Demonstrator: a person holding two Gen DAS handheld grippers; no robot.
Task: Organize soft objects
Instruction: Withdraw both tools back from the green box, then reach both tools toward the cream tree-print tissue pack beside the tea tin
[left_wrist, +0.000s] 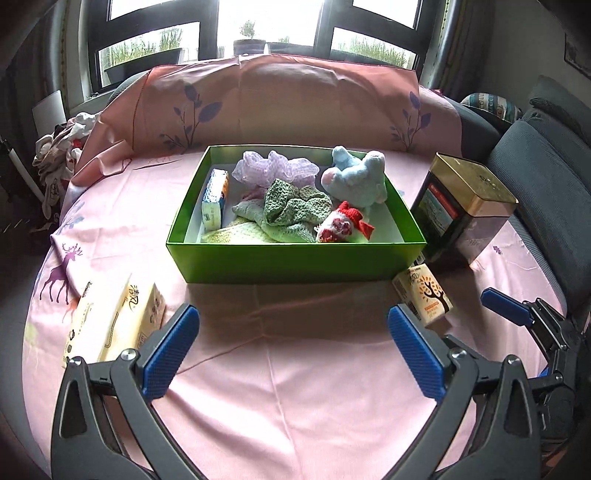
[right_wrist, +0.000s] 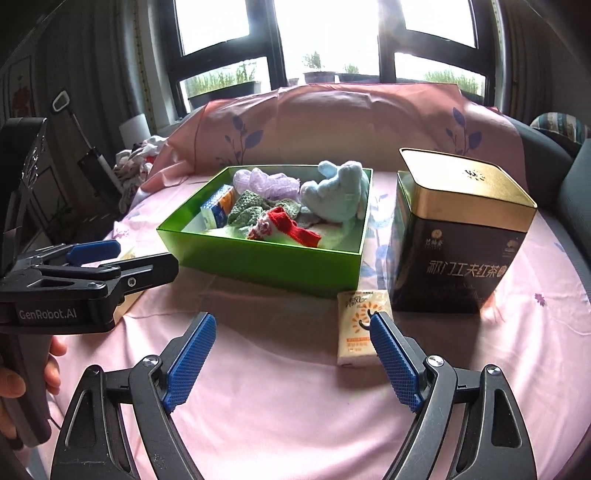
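A green box (left_wrist: 295, 260) (right_wrist: 258, 258) sits on the pink cloth. It holds a light blue plush toy (left_wrist: 356, 177) (right_wrist: 338, 194), a lilac knit piece (left_wrist: 273, 168), green crochet pieces (left_wrist: 295, 206), a red and white knit toy (left_wrist: 341, 223) (right_wrist: 288, 225) and a blue tissue pack (left_wrist: 214, 197). My left gripper (left_wrist: 293, 321) is open and empty in front of the box. My right gripper (right_wrist: 293, 332) is open and empty, its right finger beside a small tissue pack (right_wrist: 360, 326) (left_wrist: 424, 295).
A dark tea tin with a gold lid (left_wrist: 461, 214) (right_wrist: 454, 236) stands right of the box. A large yellow tissue pack (left_wrist: 114, 321) lies at the front left. A pink pillow (left_wrist: 277, 99) is behind the box. Clothes (left_wrist: 62, 147) are piled at the far left.
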